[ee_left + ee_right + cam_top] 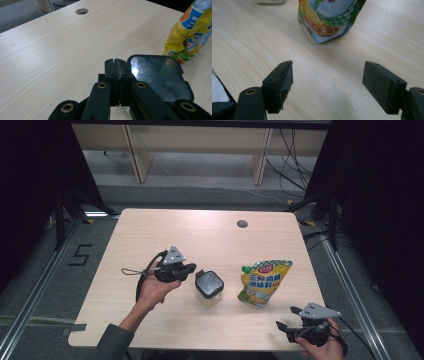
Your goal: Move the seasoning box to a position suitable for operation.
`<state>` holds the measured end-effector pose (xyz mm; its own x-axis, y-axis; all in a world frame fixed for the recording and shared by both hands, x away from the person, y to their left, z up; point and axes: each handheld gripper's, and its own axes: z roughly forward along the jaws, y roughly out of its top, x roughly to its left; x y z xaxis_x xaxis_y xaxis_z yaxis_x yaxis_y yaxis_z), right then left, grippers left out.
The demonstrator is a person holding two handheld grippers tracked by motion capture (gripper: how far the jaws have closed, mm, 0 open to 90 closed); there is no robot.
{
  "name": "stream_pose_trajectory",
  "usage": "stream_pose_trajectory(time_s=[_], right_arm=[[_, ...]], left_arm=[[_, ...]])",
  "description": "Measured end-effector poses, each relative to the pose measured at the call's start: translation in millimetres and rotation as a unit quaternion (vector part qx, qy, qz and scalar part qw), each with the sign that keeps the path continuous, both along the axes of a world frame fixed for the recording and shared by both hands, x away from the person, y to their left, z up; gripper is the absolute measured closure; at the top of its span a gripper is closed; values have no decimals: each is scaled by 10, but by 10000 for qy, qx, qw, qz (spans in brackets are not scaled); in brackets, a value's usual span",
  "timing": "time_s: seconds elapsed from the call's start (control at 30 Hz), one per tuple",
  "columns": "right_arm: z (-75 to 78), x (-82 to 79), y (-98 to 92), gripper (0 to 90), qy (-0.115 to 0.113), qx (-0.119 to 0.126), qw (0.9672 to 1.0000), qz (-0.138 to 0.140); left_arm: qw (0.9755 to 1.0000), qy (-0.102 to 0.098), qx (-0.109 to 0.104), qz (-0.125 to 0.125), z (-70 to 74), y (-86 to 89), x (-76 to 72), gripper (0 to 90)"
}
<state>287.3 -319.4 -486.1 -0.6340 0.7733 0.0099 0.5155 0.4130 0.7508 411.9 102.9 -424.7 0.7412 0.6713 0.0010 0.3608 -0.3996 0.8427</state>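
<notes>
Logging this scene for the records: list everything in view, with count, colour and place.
table: one, light wood, centre, round hole near its far edge
container: one, clear with a black lid, mid-table
pouch: one, yellow and green, right of the container
desk legs: pale wood, on the floor beyond the table
left gripper: one, black, jaws shut on nothing, beside the container lid
right gripper: one, black, jaws open, near the table's right front corner

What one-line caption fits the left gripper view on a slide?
Left gripper, jaws shut with nothing between them, beside a black-lidded jar; yellow pouch behind.
</notes>
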Motion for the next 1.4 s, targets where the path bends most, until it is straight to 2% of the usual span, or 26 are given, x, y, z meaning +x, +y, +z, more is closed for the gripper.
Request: stream_pose_trajectory(time_s=[0.07,0.1,0.13,0.23,0.27,0.4,0.5,0.53,0.67,0.8,0.9,0.97,1.23,1.27,1.4], right_arm=[[-7,24,-11,255,-74,-59,9999,138],[-8,23,-11,255,-59,-48,9999,130],[-8,22,-12,255,-66,-57,9999,126],[-10,24,-13,255,-68,-55,9999,125],[-13,26,-14,255,-68,-57,9999,118],[-14,23,-16,255,-75,-61,9999,116],[-16,28,-16,263,-88,-78,9998,148],[-15,12,-4,264,-10,-24,10000,78],[-19,13,-5,264,25,-49,9999,98],[-24,17,-2,266,10,-58,9999,98],[-26,16,0,266,18,-63,9999,102],[-25,24,-10,266,-55,-110,9998,145],[-30,25,-6,267,-23,-115,9998,178],[-30,25,-6,267,-17,-116,9998,178],[-31,28,-6,268,-30,-119,9997,189]], left_arm=[[10000,41,29,-13,18,-65,56,876],[10000,41,29,-13,18,-65,56,876],[9998,26,167,-81,16,-123,119,875],[9997,97,201,-84,5,-179,165,873],[9994,98,318,-103,-8,-226,204,873],[9991,158,382,-123,-36,-276,251,872],[9989,222,384,-143,-49,-279,263,870],[9988,226,417,-141,-61,-279,266,871],[9986,252,446,-124,-73,-286,272,871],[9980,287,537,-181,-82,-308,280,870],[9979,319,538,-160,-82,-315,281,871],[9977,341,567,-170,-78,-313,291,871],[9973,374,622,-138,-75,-322,285,877],[9971,445,599,-136,-80,-318,276,872],[9970,472,611,-89,-76,-300,271,869]])
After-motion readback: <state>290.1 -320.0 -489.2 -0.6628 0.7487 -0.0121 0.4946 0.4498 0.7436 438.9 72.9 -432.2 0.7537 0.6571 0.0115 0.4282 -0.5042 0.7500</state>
